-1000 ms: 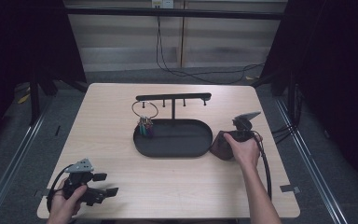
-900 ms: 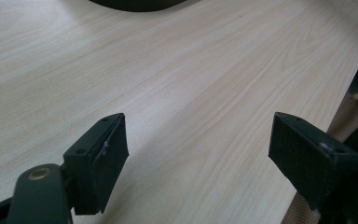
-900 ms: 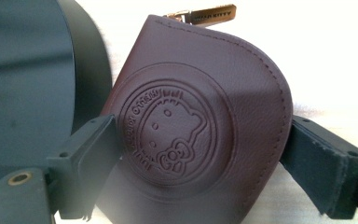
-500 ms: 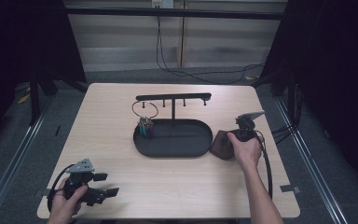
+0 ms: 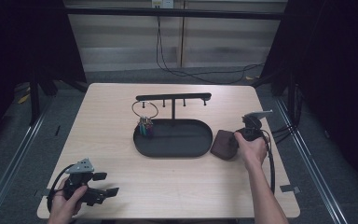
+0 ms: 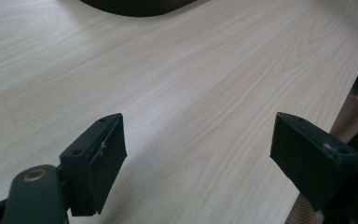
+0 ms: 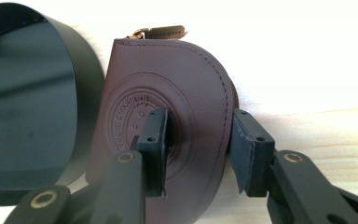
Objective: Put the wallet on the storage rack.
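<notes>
1. Leather, dark maroon, is what my right gripper [image 7: 198,149] has hold of: a small rounded coin pouch [image 7: 168,107] with an embossed round seal on its face and a zip pull [image 7: 161,32] at the top of the right gripper view.
2. I judge it light and soft. The skin should give under the pads rather than slip, and the stitched edge looks like the stiffest line to take it by.
3. My jaws stand one on the embossed face and one past the curved right edge, so I am pinching the pouch across its lower right part, with the pads touching the leather.
4. In the high view the pouch [image 5: 224,143] lies on the wooden table [image 5: 177,186] right of centre, just beside the right end of the black oval tray [image 5: 204,144], close enough that I cannot tell whether they touch.
5. A key ring [image 5: 145,116] hangs from the tray's rail, well apart from the pouch.
6. My left gripper [image 5: 103,192] sits at the lower left of the high view, jaws spread wide over bare wood, holding nothing.
</notes>
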{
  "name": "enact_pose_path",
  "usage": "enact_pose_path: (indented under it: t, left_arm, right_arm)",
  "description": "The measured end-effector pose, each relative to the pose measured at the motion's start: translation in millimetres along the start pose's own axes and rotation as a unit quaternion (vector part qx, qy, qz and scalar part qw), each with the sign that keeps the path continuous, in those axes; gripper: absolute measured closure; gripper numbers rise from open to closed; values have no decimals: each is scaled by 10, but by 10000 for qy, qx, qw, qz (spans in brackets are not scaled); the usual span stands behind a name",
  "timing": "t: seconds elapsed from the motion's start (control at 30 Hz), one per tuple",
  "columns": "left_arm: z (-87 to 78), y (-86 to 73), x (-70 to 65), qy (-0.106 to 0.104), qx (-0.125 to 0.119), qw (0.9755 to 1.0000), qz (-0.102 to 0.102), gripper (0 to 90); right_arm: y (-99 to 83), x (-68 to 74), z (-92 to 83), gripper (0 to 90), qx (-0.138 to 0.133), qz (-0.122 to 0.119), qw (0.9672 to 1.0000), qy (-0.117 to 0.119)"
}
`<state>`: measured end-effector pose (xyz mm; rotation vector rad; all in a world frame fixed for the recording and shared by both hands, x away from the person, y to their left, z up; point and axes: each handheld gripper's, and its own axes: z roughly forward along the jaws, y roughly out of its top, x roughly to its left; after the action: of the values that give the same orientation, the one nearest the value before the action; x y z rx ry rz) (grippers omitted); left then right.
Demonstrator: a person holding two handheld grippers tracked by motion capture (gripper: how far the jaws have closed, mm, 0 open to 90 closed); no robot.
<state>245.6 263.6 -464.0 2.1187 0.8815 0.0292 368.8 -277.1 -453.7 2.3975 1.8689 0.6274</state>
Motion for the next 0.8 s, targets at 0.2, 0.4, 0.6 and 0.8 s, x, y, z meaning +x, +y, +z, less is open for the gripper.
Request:
enact_pose_path:
  t: [0.2,0.4,0.6,0.8]
  left_arm:
    - [4,-2,-2,10,23,10000,58,175]
    - [5,-4,-7,-15,17,10000,69,177]
    - [6,-5,-4,2,15,10000,67,178]
    - [10,-5,-11,-33,22,10000,74,178]
  right_arm:
    - [20,-4,-103,721,-124,29,9999,13]
    - [68,75,-226,795,-169,-198,9996,-124]
    - [116,172,-314,815,-45,-317,9993,-216]
    - [160,225,-432,838,27,-507,9977,-448]
